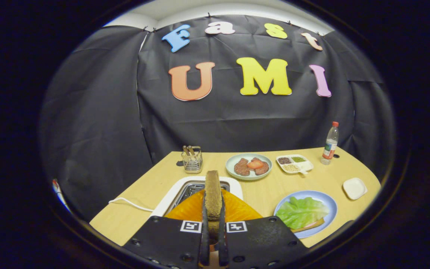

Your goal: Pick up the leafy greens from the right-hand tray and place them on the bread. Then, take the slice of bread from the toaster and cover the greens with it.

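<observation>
Tongs (212,239): two broad, flat, matte plates side by side, surfaces lightly speckled. Round screw heads along outer rims and lower edges of both plates. Small square white tag with black blocky pattern on inner top corner of each plate. Two narrow upright fingers (204,233) rise from centre seam, close together, pressing thin slice between them. Orange curved body part behind plates, glossy, translucent-looking.
</observation>
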